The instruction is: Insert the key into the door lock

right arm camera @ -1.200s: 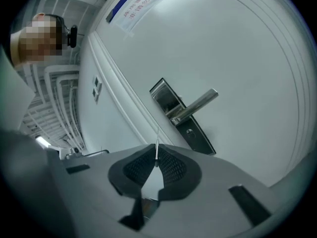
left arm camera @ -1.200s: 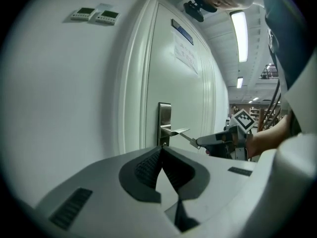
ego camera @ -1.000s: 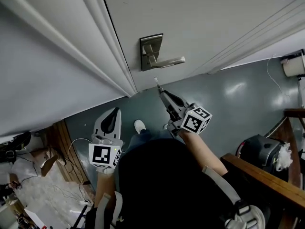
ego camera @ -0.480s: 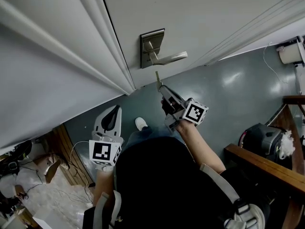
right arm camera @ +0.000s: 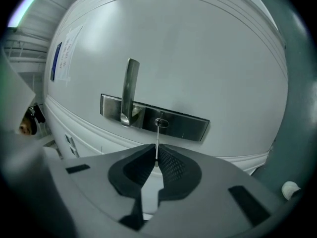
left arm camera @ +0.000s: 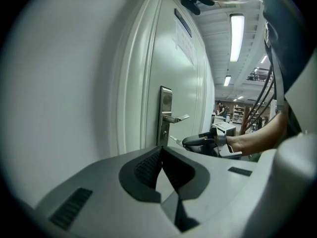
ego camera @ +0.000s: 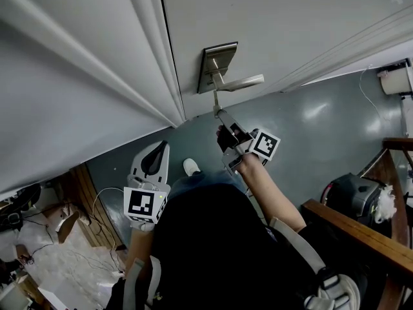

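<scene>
My right gripper [ego camera: 222, 116] is shut on a thin silver key [ego camera: 216, 102] that sticks straight out of its pads. In the right gripper view the key [right arm camera: 157, 140] lines up with the round keyhole [right arm camera: 161, 122] in the steel lock plate [right arm camera: 188, 125], and its tip reaches the keyhole's face. I cannot tell whether the tip is inside. The lever handle [ego camera: 242, 82] sits just beside the keyhole. My left gripper [ego camera: 157, 148] hangs low and left of the door, shut with nothing in it. Its own view shows the key [left arm camera: 174, 140] below the handle [left arm camera: 176, 118].
The white door [ego camera: 290, 24] is closed in its moulded frame [ego camera: 148, 57]. A grey floor [ego camera: 322, 128] lies below. A wooden railing [ego camera: 361, 231] and a dark bag [ego camera: 352, 202] stand at the right, and cables and clutter [ego camera: 39, 250] at the lower left.
My right gripper has carried the key up from below the handle to the lock plate. The left gripper has stayed where it was.
</scene>
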